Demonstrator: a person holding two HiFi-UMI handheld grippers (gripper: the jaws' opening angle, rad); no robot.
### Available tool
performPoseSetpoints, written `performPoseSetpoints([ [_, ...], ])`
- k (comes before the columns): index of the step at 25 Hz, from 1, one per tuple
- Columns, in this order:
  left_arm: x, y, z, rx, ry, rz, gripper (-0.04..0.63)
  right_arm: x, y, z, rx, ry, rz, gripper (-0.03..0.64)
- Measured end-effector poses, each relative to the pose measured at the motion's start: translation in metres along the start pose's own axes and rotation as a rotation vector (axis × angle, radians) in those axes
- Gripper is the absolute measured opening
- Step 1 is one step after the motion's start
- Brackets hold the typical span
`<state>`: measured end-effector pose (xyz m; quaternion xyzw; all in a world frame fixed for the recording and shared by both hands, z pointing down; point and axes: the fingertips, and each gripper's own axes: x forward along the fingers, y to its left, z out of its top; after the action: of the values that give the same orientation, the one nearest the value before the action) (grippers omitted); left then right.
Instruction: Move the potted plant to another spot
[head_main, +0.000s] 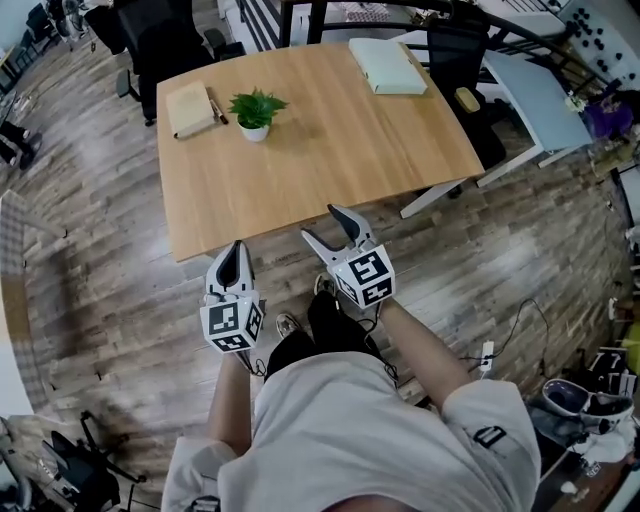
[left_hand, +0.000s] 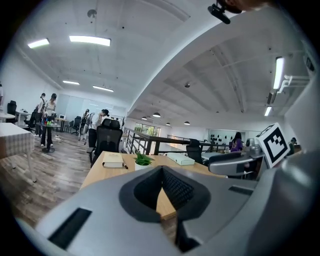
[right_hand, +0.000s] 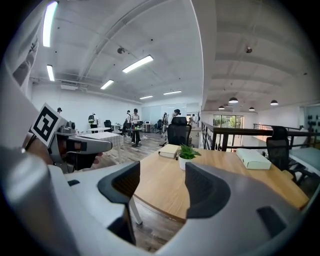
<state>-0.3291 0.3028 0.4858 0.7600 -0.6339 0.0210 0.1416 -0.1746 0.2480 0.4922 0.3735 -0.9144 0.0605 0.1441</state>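
Observation:
The potted plant (head_main: 256, 112), green leaves in a small white pot, stands on the far left part of the wooden table (head_main: 330, 170). It also shows in the left gripper view as the plant (left_hand: 142, 160) and in the right gripper view as the plant (right_hand: 188, 154). Both grippers hover off the table's near edge, well short of the plant. My left gripper (head_main: 235, 256) has its jaws together with nothing in them, and the tips meet in its own view (left_hand: 161, 171). My right gripper (head_main: 326, 226) stands open and empty, its jaws (right_hand: 162, 176) framing bare tabletop.
A tan book (head_main: 190, 108) with a pen lies just left of the plant. A white box (head_main: 386, 65) sits at the table's far right. Black office chairs (head_main: 165, 40) stand behind the table and a pale blue desk (head_main: 540, 100) to its right. Cables trail on the floor (head_main: 500, 340).

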Motion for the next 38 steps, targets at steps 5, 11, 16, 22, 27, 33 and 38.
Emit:
performPoseSetpoints([
  [5, 0.037, -0.001, -0.004, -0.019, 0.029, 0.01, 0.012, 0.023, -0.033, -0.006, 0.031, 0.005, 0.011, 0.298],
  [11, 0.097, 0.009, 0.004, -0.039, 0.049, 0.06, 0.012, 0.067, -0.083, 0.003, 0.041, -0.01, 0.07, 0.324],
  [16, 0.149, 0.014, 0.016, -0.032, 0.061, 0.115, 0.012, 0.099, -0.123, 0.006, 0.03, -0.01, 0.141, 0.333],
  [22, 0.185, 0.02, 0.003, -0.041, 0.098, 0.17, 0.012, 0.135, -0.145, -0.017, 0.003, 0.044, 0.22, 0.345],
  [27, 0.195, 0.034, -0.015, -0.047, 0.159, 0.192, 0.012, 0.161, -0.155, -0.031, 0.012, 0.072, 0.238, 0.359],
  [33, 0.216, 0.059, -0.035, -0.047, 0.219, 0.17, 0.012, 0.203, -0.161, -0.044, 0.025, 0.1, 0.225, 0.374],
  [38, 0.239, 0.079, -0.043, -0.063, 0.251, 0.138, 0.012, 0.236, -0.158, -0.053, 0.035, 0.146, 0.222, 0.385],
])
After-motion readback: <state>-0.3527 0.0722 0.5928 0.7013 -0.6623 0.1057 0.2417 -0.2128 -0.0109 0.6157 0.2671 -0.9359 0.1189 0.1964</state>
